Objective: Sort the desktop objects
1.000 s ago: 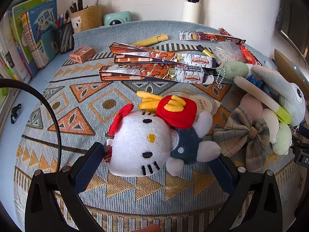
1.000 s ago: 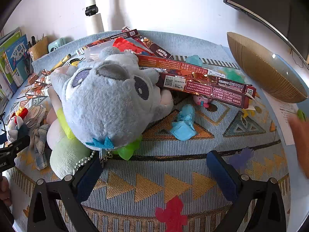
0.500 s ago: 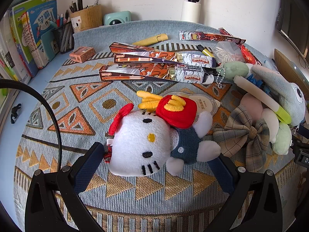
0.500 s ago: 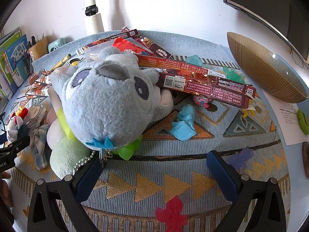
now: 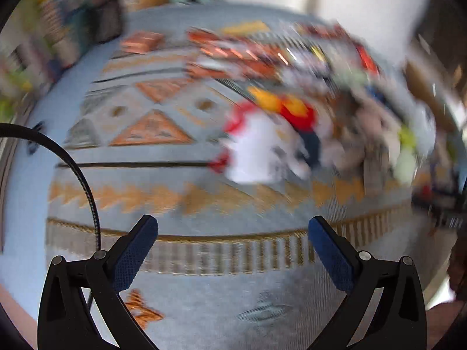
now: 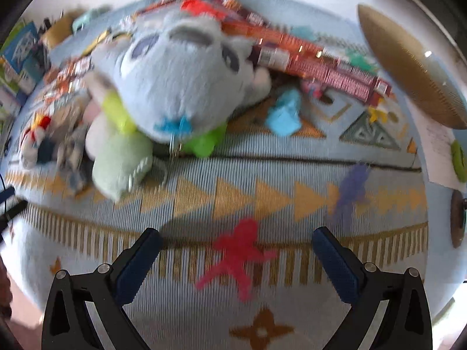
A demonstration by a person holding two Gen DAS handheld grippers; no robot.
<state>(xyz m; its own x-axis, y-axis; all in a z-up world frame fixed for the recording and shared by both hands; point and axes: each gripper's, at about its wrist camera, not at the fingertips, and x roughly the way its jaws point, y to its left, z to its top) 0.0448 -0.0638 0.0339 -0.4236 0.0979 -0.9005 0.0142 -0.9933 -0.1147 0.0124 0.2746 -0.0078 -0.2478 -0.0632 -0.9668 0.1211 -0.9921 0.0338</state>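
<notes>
Both views are motion-blurred. The left gripper [image 5: 233,227] is seen with fingers spread wide, nothing between them, at lower centre over the mat [image 5: 175,204]; the white plush [image 5: 254,151] is seen right of centre. The right gripper [image 6: 235,240] is likewise spread and empty; the blue plush [image 6: 186,81] is seen upper centre, the red figure [image 6: 236,258] between the fingertips, flat on the mat.
</notes>
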